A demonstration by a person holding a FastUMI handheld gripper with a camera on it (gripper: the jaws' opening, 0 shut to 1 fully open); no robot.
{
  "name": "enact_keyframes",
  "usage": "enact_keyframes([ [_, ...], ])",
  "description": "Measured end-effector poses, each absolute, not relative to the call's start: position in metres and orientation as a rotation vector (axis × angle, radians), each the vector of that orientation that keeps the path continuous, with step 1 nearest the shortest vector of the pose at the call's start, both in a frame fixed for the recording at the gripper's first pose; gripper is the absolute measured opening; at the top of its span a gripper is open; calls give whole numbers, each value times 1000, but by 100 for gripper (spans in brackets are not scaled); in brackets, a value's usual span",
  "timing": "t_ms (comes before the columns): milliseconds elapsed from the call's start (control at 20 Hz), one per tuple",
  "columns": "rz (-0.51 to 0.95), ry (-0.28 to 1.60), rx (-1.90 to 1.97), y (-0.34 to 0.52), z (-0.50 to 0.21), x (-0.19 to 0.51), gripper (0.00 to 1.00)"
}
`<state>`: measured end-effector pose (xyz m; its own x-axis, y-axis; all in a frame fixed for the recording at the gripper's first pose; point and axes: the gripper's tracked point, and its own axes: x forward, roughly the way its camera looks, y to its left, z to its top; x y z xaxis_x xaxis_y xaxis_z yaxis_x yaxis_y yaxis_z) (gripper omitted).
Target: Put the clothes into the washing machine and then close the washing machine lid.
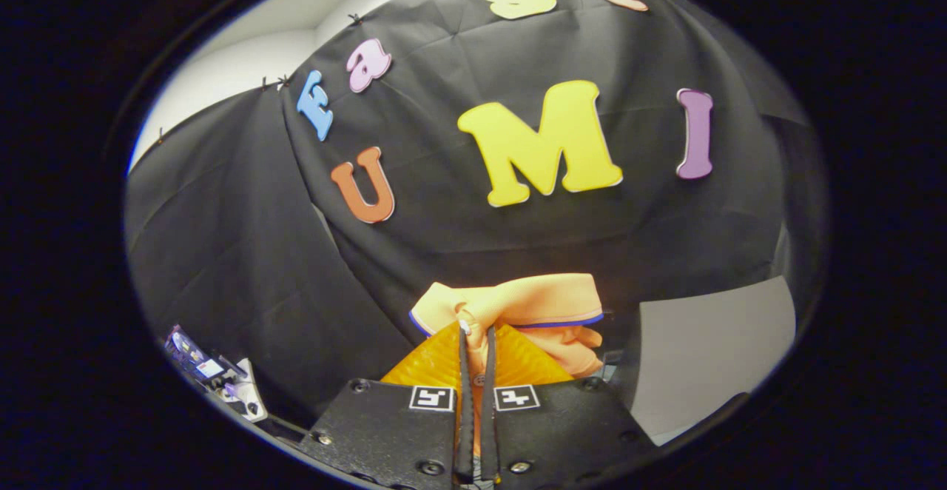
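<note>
Orange garment pinched and held up against the booth wall

Fingers of the gripper (477, 331) stand almost pressed together, with a fold of the orange cloth garment with a thin blue trim line (518, 309) caught between both of them. From the fingertips the cloth bunches toward twelve o'clock and spills toward two o'clock, its blue-edged hem running across just beyond the tips. Ribbed orange plastic (436, 360) (part of the gripper's own body, it seems) fans out at either side of the fingers, below the cloth. Black cloth wall (244, 253) of the booth hangs behind the garment. At about eight o'clock from the fingers, well apart, sits a small white device with dark parts (222, 375), too small to identify. A pale grey flat surface (710, 349) lies at about three o'clock.
</note>
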<state>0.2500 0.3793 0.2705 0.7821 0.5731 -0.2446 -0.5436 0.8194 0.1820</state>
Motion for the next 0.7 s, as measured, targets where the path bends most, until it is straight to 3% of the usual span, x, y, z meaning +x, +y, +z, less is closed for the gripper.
enact_keyframes([
  [700, 620, 571, 56, 461, 84, 362, 7],
])
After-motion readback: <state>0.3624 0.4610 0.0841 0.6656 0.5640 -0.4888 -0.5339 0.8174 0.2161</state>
